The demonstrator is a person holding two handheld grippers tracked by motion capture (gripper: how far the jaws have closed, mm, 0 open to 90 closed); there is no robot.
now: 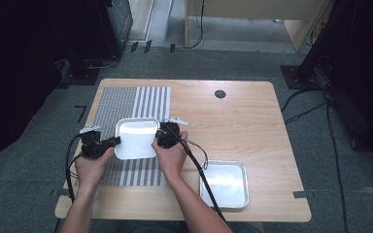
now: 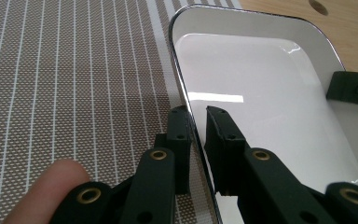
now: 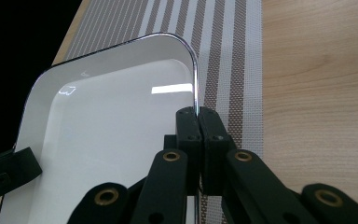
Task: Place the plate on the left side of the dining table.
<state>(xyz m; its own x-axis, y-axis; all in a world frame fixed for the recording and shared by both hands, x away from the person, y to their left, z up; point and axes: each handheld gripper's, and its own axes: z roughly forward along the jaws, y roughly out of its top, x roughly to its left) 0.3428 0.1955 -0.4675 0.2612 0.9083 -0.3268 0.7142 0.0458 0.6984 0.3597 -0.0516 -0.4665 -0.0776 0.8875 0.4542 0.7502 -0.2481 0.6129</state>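
Observation:
A white rectangular tray with a shiny metal rim lies over the striped placemat; whether it rests on the mat I cannot tell. My left gripper is shut on the tray's left rim, one jaw inside and one outside. In the left gripper view the rim runs between the jaws of the left gripper, and the tray spreads to the right. My right gripper is shut on the opposite rim. The right gripper view shows the right gripper pinching the edge of the tray.
A second white tray sits on the wooden table at the front right, under the right gripper's cable. A dark round hole marks the far side of the table. The placemat covers the table's left part.

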